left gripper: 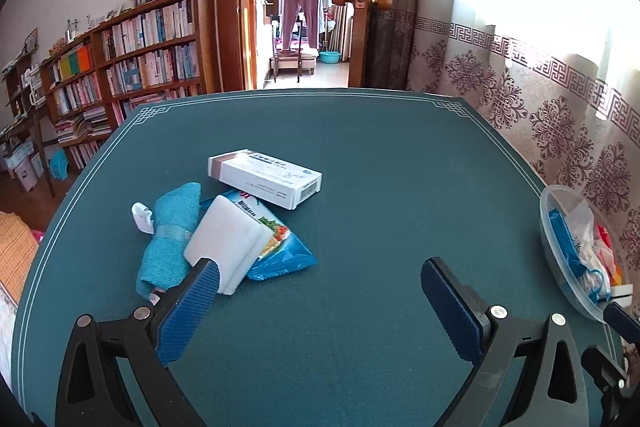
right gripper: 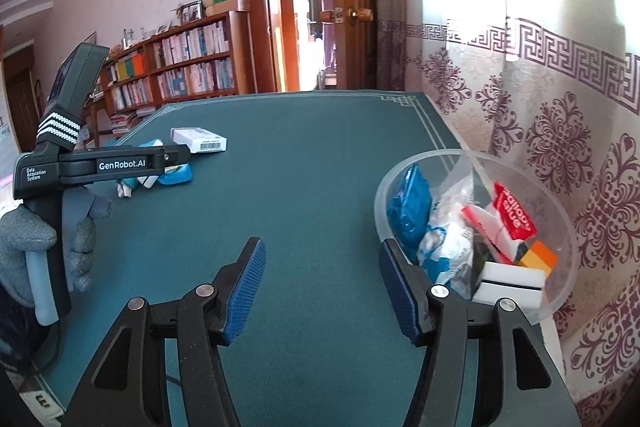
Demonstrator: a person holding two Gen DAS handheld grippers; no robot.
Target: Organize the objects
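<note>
Only the right wrist view shows a gloved hand [right gripper: 24, 247] holding the left gripper [left gripper: 320, 291] — both it and the right gripper [right gripper: 322, 283] gape, grasping nothing.

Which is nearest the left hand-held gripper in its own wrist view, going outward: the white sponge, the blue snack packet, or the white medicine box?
From the left hand-held gripper, which is open:
1. White sponge, right beside its left finger.
2. Blue snack packet, lying under and just beyond the sponge.
3. White medicine box, farthest, at the back of the pile on the green table.
</note>
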